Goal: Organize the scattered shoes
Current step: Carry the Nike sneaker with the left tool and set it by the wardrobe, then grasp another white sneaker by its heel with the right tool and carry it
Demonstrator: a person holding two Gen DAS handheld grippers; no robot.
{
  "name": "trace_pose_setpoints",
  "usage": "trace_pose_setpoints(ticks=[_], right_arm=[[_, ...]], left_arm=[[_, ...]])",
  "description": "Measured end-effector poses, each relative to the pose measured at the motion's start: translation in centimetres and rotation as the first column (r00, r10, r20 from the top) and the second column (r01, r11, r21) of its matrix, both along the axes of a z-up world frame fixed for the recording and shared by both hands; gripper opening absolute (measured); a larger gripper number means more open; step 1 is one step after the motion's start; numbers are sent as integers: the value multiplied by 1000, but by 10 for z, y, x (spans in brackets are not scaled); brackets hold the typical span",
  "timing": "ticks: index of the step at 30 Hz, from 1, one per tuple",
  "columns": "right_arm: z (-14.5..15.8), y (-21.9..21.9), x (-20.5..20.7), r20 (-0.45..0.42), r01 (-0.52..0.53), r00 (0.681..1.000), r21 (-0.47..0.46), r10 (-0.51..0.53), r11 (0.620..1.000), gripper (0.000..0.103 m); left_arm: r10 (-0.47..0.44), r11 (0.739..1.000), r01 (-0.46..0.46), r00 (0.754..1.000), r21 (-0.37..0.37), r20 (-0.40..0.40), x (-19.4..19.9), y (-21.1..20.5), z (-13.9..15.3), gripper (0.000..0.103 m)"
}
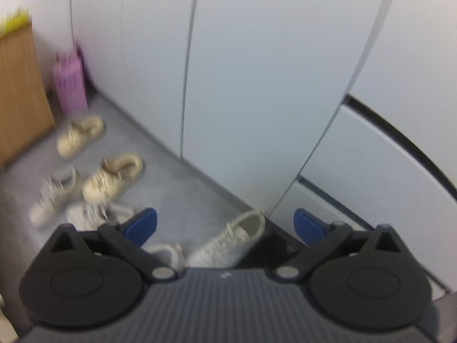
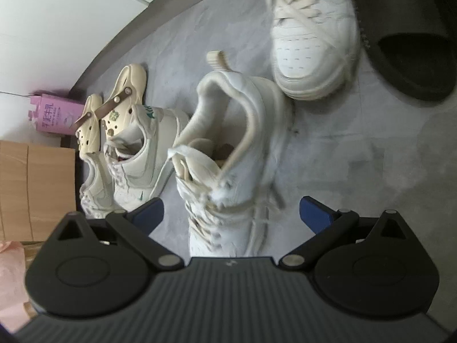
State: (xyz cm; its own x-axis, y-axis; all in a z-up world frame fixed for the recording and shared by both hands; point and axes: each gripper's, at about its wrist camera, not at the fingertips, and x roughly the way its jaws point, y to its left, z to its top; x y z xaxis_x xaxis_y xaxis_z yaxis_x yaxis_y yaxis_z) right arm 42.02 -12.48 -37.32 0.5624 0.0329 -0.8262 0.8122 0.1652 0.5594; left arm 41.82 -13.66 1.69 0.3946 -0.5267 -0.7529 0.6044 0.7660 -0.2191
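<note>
Several shoes lie scattered on a grey floor. In the right wrist view a white sneaker (image 2: pixel 228 148) lies just ahead, its laces between the fingers of my open right gripper (image 2: pixel 231 214); the pads do not touch it. A second white sneaker (image 2: pixel 311 28) and a black slide (image 2: pixel 408 48) lie beyond. Two cream clogs (image 2: pixel 125 97) and a green-trimmed white sneaker (image 2: pixel 140 154) sit to the left. My left gripper (image 1: pixel 225 225) hangs open above a white sneaker (image 1: pixel 228 243), holding nothing. Cream clogs (image 1: pixel 112 177) and pale sneakers (image 1: pixel 52 194) lie left.
White cabinet doors (image 1: pixel 257 85) rise along the floor's far edge. A pink carton (image 1: pixel 70 85) (image 2: pixel 54 114) and a brown wooden box (image 1: pixel 20 94) (image 2: pixel 34 185) stand at the left. Pink cloth (image 2: pixel 11 271) shows at the lower left. The left view is blurred.
</note>
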Motion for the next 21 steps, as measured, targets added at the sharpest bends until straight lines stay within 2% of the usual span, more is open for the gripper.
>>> trace_pose_setpoints(ticks=[3, 9, 11, 16, 21], right_arm=[[-7, 1, 17, -17, 37, 999, -10, -37, 999, 103], [-28, 2, 57, -106, 54, 993, -64, -60, 996, 103], [-35, 3, 69, -153, 48, 986, -86, -61, 995, 103], [-52, 1, 91, -267, -70, 963, -115, 37, 991, 99], [-44, 1, 95, -264, -188, 955, -192, 134, 963, 89]], left_arm=[[2, 1000, -4, 997, -18, -76, 25, -1, -11, 103], [-28, 1000, 28, 996, 3, -82, 53, -15, -27, 103], [-26, 1000, 26, 992, -2, -125, 60, -17, -32, 103], [-62, 998, 55, 978, -40, -200, 62, -16, -38, 103], [-64, 996, 43, 959, -82, -277, 59, -6, -41, 103]])
